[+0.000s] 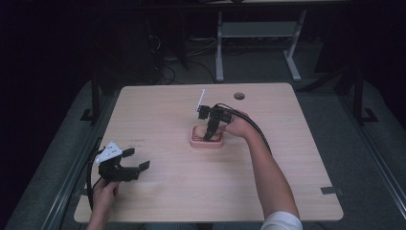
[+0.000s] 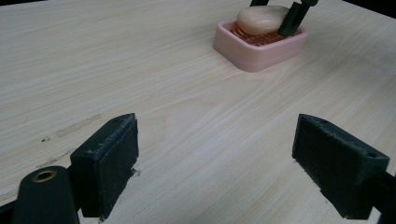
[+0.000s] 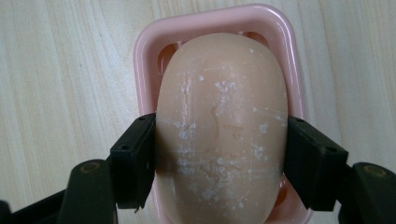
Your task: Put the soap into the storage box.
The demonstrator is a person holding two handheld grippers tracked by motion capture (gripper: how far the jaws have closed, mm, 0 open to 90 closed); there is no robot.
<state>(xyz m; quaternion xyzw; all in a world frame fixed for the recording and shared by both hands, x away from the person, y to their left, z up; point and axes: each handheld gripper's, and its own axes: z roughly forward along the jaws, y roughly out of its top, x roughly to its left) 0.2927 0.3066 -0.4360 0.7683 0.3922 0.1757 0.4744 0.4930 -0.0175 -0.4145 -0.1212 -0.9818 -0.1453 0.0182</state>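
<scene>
Near the middle of the tabletop (image 1: 163,110), a little toward its far edge, a pink soap dish (image 1: 206,139) sits flat on the pale wood, and a peach-coloured bar of soap (image 3: 222,126) lies in it, white flecks scattered over its rounded top. The right gripper (image 1: 209,135) comes down onto the dish from about 2 o'clock, held by the person's right hand (image 1: 238,124). In the right gripper view its two black fingers (image 3: 133,161) press against the long sides of the soap, one at 9 o'clock and one at 3 o'clock of the bar, closed onto it while the bar rests inside the dish rim. The dish's pink rim curves around the bar at 12 o'clock.

The left gripper (image 1: 135,159) is well apart from the dish, at about 8 o'clock from it near the tabletop's near-left corner, held by the left hand (image 1: 104,191). Its fingers (image 2: 112,158) stand wide apart with nothing between them but bare wood. From the left gripper view the dish and soap lie ahead at about 1 o'clock, with the other gripper's dark finger leaning against the bar.
</scene>
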